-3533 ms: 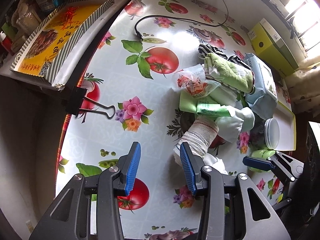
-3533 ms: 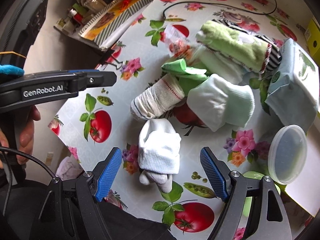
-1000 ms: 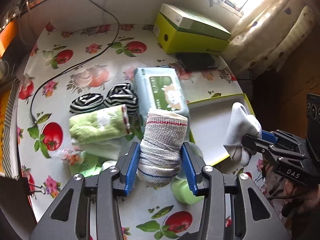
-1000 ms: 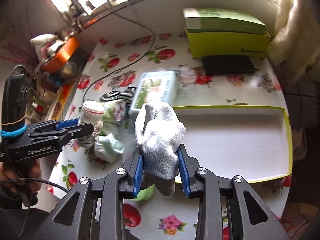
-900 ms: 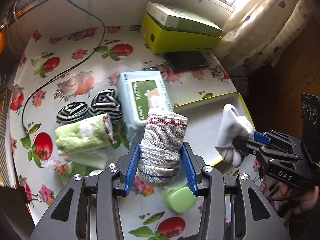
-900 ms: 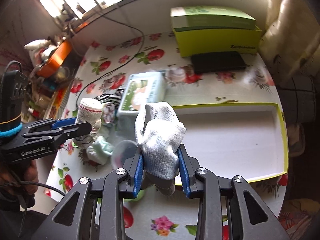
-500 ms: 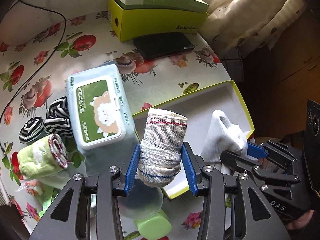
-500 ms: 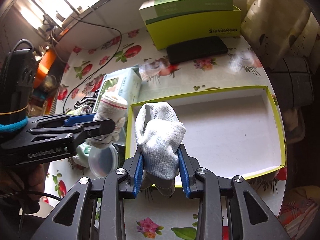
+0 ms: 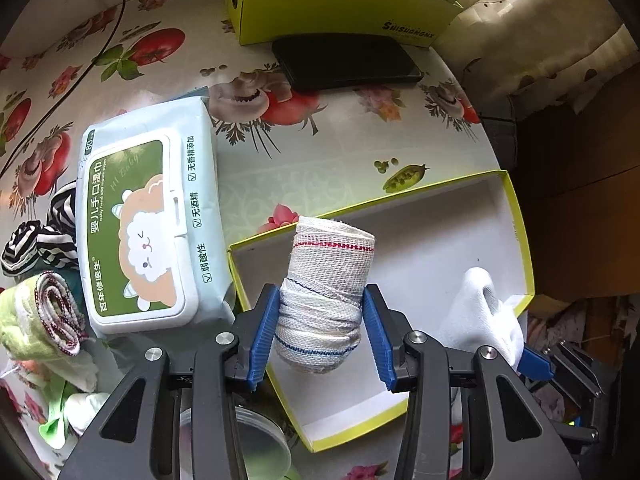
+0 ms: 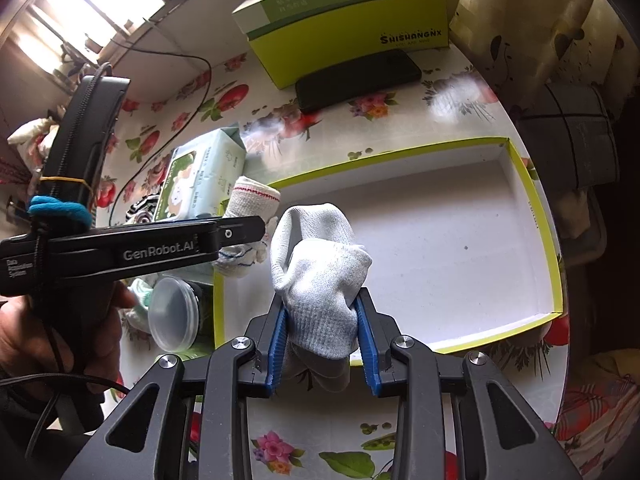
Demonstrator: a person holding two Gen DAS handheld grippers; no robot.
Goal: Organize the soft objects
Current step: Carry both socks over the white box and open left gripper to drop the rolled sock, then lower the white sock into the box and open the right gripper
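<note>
Clamping rolled cloth (image 9: 326, 300), left gripper (image 9: 320, 332) over tray (image 9: 516, 216) near corner; right gripper (image 10: 322, 344) pinching white sock (image 10: 320, 276); early release risks rim snag, spill outside

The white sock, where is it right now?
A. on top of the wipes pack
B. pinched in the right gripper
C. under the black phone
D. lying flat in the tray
B: the white sock sits squeezed between the blue pads of the right gripper, above the tray.
</note>
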